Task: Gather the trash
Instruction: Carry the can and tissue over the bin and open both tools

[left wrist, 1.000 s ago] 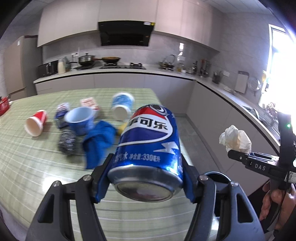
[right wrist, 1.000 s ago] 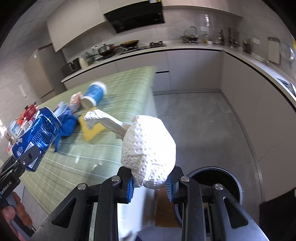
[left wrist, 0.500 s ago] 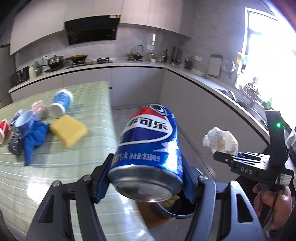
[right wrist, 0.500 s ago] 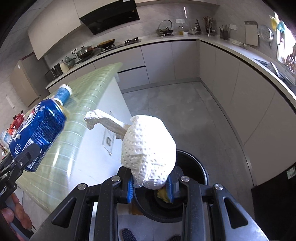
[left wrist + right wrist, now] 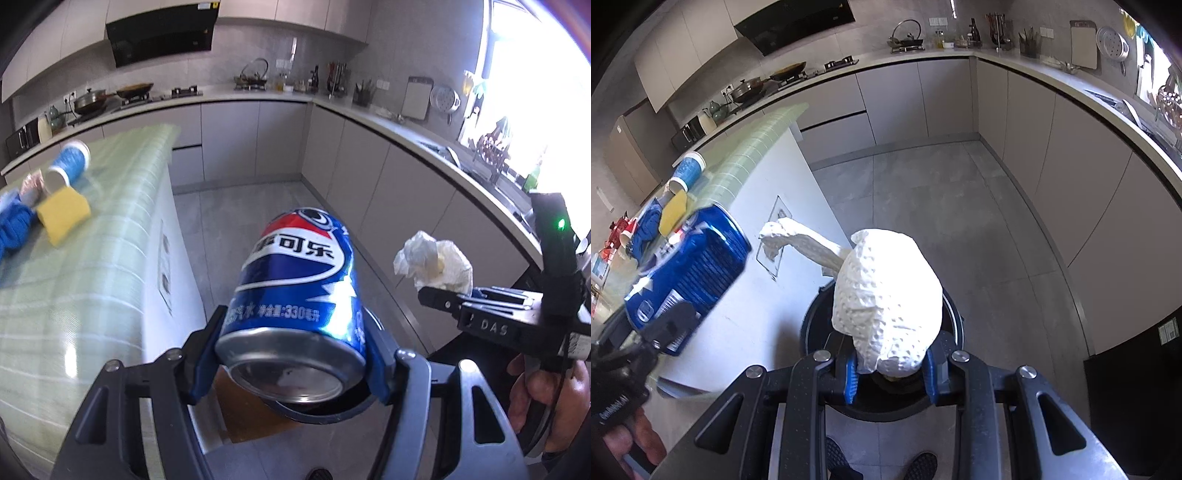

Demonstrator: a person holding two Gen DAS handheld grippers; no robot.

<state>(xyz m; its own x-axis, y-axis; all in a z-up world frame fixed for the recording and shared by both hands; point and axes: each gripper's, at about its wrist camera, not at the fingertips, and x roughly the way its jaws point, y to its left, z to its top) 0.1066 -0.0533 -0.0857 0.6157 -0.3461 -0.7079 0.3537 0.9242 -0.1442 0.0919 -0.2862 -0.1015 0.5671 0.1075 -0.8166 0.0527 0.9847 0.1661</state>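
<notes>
Trash here is two pieces, each one carried by a gripper, and the bin (image 5: pixel 955 325) on the floor is where both must go. On the left side the left gripper (image 5: pixel 290 360) pinches the blue soda can (image 5: pixel 295 295) across its body between the blue pads. The can's long axis runs forward along the fingers, with the silver end toward the camera, and it tilts downward. The dark rim of the bin shows just under and behind this can, partly hidden by it, beside the white wall of the kitchen island (image 5: pixel 85 280).

More to the right, the right gripper (image 5: pixel 890 373) is closed on the crumpled paper towel (image 5: pixel 886 295), which sticks up and forward from the pads, with one twisted tail going to the left. In the right wrist view the open mouth of the bin lies straight below this towel, so I judge the right hand is the better placed one. The can seems over the near edge of the bin, and I think it needs slightly more travel before letting go.
</notes>
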